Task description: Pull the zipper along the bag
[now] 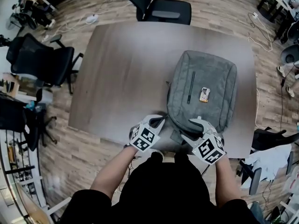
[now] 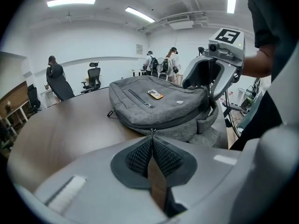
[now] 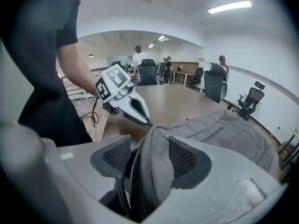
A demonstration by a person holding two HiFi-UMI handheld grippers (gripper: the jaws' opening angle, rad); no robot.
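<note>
The fingers of the left gripper [image 2: 152,135] pinch the zipper pull [image 2: 152,129] at their tips, the grey bag [image 2: 154,105] lying on the desk [image 2: 60,129] just beyond. The fingers of the right gripper [image 3: 149,148] stand wide around a fold of it.

The bag [image 1: 202,90] was grey cloth, matt and felt-like, with a fine woven grain. Its zipper [image 2: 161,122] ran as a darker, smoother band, and a small patch [image 1: 204,94] on its front looked smoother than the cloth. The table [image 1: 126,73] had a smooth brown wood-look top with a dull sheen. The floor [image 1: 70,157] was wood planking with visible grain. The left gripper [image 2: 152,135] and right gripper [image 3: 148,139] had smooth, matt grey plastic shells, and their pads [image 3: 183,160] were dark, rubbery-looking and finely ribbed. The marker cubes [image 1: 209,149] bore flat black-and-white print. The chairs [image 1: 39,59] were matt black.
</note>
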